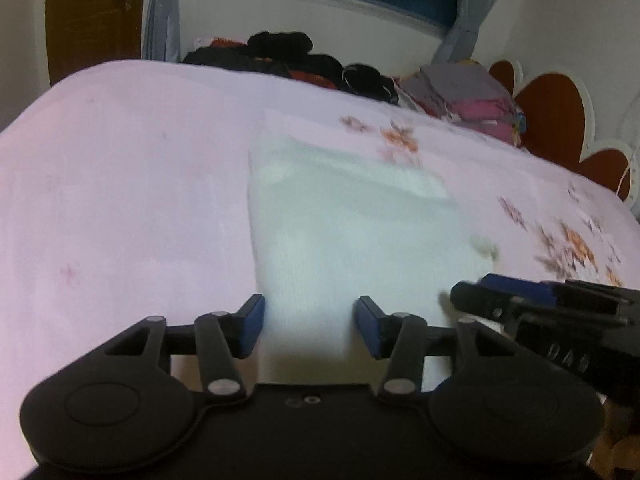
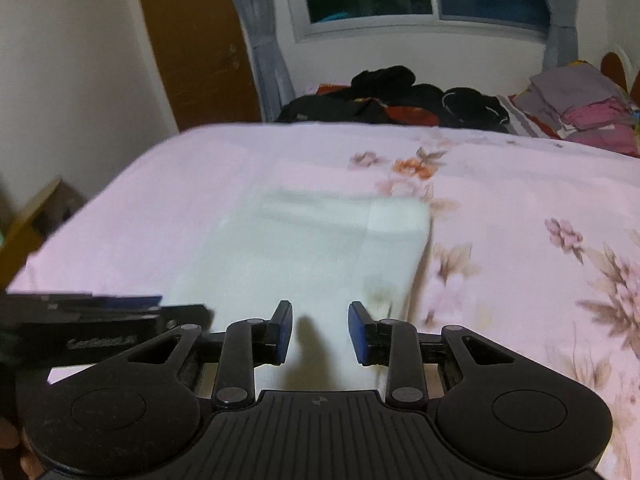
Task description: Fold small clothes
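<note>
a white cloth (image 1: 352,236) lay flat on the pink flowered bedsheet (image 1: 120,200), roughly in the middle of the near part of the bed, with its near edge reaching down between the two tools. it looked already folded at least once: in the right wrist view a doubled band showed along its far end (image 2: 396,220), and its sides ran fairly straight. judging from that, the fold seemed partly done, with one or more folds likely left before it could join a stack.

the left gripper (image 1: 310,326) hovered over the near edge of the cloth with its blue pads set wide apart and nothing between them. the right gripper (image 2: 318,332) sat just beside it, also parted with a clear gap, though a little narrower, and it held nothing either. each tool showed at the side of the other's view.

at the far end of the bed lay a dark heap of clothes (image 2: 400,100) and a stack of folded grey and pink things (image 2: 580,108), perhaps finished work, though that was a guess.

both views were blurred, so the cloth's kind, its seams and the number of layers could not be told. its nearest edge was hidden under the gripper bodies, and whether either pad touched the fabric could not be made out.
</note>
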Tool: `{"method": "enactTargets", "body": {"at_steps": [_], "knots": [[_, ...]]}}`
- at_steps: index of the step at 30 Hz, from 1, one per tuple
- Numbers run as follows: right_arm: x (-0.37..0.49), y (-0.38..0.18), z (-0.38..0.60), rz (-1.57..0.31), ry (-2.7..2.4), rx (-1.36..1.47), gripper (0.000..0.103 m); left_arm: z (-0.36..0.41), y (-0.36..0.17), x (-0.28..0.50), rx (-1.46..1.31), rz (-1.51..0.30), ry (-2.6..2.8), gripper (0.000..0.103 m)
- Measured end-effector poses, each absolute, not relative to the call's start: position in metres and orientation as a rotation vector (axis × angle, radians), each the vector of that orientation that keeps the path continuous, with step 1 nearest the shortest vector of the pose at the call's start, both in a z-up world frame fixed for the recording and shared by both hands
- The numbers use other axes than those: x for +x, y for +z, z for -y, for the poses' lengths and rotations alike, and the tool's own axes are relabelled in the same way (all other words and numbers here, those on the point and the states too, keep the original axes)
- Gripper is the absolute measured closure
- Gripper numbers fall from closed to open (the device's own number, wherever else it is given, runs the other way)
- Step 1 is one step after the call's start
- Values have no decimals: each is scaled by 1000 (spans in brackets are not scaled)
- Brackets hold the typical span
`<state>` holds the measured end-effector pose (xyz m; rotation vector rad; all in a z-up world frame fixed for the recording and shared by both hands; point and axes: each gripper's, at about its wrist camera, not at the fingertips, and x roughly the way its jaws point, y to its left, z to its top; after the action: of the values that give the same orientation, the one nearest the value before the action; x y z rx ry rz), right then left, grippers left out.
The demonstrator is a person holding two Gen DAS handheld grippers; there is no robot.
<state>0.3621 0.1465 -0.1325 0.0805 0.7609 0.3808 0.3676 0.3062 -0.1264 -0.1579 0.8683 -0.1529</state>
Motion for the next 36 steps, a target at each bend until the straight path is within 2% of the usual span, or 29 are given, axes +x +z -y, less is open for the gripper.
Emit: {"method": "enactTargets", "body": {"at_steps": [7,13,18,19,20,21,27,31,36], "knots": [[343,-170,-147,-805,285,-77,71,-296,-136,356,-137,-901,-156,52],[335,-172,-134,-823,255,12,71,-291,-137,345,-111,-908,-162,46],[320,-168,-129,-830,274,86,71,-292,-136,340,-122,-911,-164,46],[317,-166,-129,-825,278,85,72,-291,-136,341,-120,-910,-165,46],[316,-166,-130,-822,281,83,81,-291,-137,341,-119,-910,-166,46],[314,-164,-130,-819,282,83,85,-291,-136,340,-121,-912,-167,46],[311,-164,-132,-827,282,74,85,-291,-136,338,-114,-914,-181,46],[305,-150,-126,-761,281,106,85,-292,-136,336,-120,-916,-190,46],[317,-167,-127,-851,268,134,85,-292,-136,336,-116,-917,-195,46]]}}
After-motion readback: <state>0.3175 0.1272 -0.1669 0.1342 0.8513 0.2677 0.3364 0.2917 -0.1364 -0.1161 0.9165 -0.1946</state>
